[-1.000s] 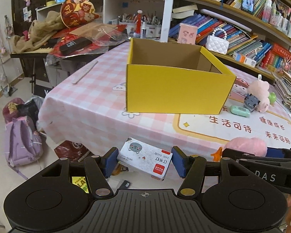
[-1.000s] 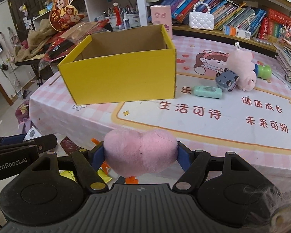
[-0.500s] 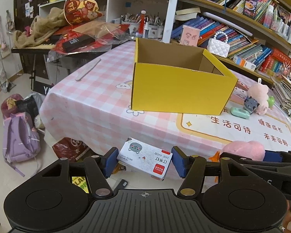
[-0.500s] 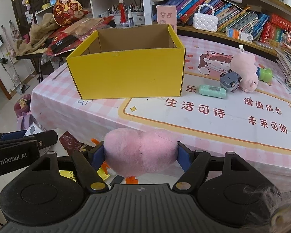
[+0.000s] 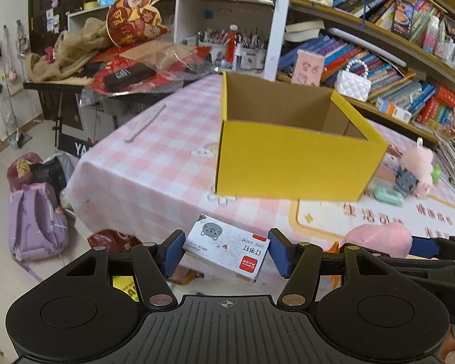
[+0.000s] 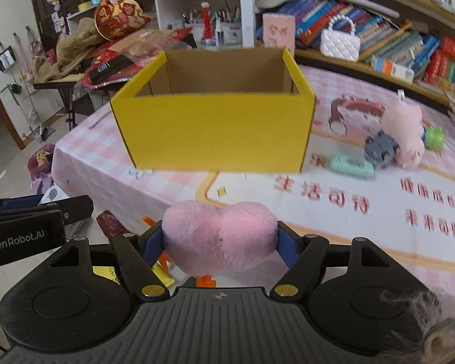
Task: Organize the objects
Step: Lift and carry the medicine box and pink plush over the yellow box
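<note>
Gripping a staple box (image 5: pixel 227 250) between its pads, the left tool (image 5: pixel 226 253) sits at bottom centre; the right tool (image 6: pixel 220 242) squeezes a pink plush heart (image 6: pixel 220 238). Both face the open yellow box (image 6: pixel 215 130) on the counter (image 5: pixel 154 166) at mid-frame, apparently for dropping in.

Clutter around the pink-and-white checked tablecloth (image 5: pixel 154 163)

Curved wooden bookshelves (image 5: pixel 388 69) packed with books line the back; a white quilted handbag with a bead handle (image 6: pixel 339 42) sits on the lower shelf. A purple backpack (image 5: pixel 35 221) slumps on the floor beside the table. A tan crumpled cloth (image 5: pixel 66 51) lies heaped on the dark side desk, near a red cartoon cutout (image 6: pixel 118 15).
</note>
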A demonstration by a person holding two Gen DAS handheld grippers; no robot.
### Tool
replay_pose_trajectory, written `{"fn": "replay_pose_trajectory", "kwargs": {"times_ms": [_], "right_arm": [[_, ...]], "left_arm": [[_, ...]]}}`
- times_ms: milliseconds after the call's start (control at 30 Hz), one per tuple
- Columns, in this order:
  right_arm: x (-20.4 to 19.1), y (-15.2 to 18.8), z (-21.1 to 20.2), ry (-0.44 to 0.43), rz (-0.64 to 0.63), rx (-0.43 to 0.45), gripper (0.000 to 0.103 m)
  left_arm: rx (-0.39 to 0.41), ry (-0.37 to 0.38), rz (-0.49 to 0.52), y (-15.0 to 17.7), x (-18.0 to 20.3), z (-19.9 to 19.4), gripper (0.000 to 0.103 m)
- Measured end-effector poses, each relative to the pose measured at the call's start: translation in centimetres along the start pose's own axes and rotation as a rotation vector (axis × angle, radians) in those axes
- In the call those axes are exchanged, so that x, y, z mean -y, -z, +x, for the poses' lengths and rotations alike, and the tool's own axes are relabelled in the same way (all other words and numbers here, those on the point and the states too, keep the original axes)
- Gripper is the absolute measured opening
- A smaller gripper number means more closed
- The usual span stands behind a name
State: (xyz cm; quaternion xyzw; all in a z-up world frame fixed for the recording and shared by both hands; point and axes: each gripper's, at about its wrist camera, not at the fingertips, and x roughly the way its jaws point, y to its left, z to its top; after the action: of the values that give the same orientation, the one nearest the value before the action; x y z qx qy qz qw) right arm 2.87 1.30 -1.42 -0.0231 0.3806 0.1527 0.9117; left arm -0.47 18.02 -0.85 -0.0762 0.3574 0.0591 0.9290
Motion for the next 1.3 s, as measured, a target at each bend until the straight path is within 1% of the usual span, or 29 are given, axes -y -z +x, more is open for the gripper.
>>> {"fn": "replay_pose_trajectory", "kwargs": {"times_ms": [100, 267, 400, 500, 600, 767, 867, 1067, 1300], "right_arm": [[0.1, -1.3, 0.0, -0.007, -0.019, 0.046, 0.072], [0.4, -4.7, -0.5, 0.007, -0.056, 0.196, 0.072], [1.4, -8.1, -0.3, 0.035, -0.068, 0.31, 0.072], [2.6, -10.8, 0.3, 0.05, -0.049, 0.355, 0.072], [3.7, -13.4, 1.7, 0.044, -0.034, 0.367, 0.072], [4.7, -16.3, 4.3, 0.002, -0.023, 0.335, 0.073], [4.9, -17.2, 6.3, -0.034, -0.024, 0.28, 0.073], [4.5, -17.6, 10.3, -0.083, -0.024, 0.151, 0.073], [3.3, -18.3, 14.1, -0.115, -0.07, 0.04, 0.073]], "left_arm": [[0.039, 0.001, -0.001, -1.5, 0.1, -0.1, 0.059], [0.158, 0.004, 0.006, -5.4, 0.5, -0.5, 0.059], [0.229, 0.006, 0.02, -8.3, 1.3, 0.1, 0.059], [0.254, 0.009, 0.041, -10.0, 2.4, 1.5, 0.059], [0.24, 0.016, 0.052, -10.9, 3.7, 3.4, 0.059], [0.192, 0.024, 0.084, -11.5, 5.6, 6.8, 0.059], [0.161, 0.022, 0.106, -11.6, 6.5, 8.5, 0.059], [0.101, 0.014, 0.135, -11.4, 7.2, 10.9, 0.059], [0.04, -0.008, 0.136, -11.4, 7.0, 13.0, 0.059]]}}
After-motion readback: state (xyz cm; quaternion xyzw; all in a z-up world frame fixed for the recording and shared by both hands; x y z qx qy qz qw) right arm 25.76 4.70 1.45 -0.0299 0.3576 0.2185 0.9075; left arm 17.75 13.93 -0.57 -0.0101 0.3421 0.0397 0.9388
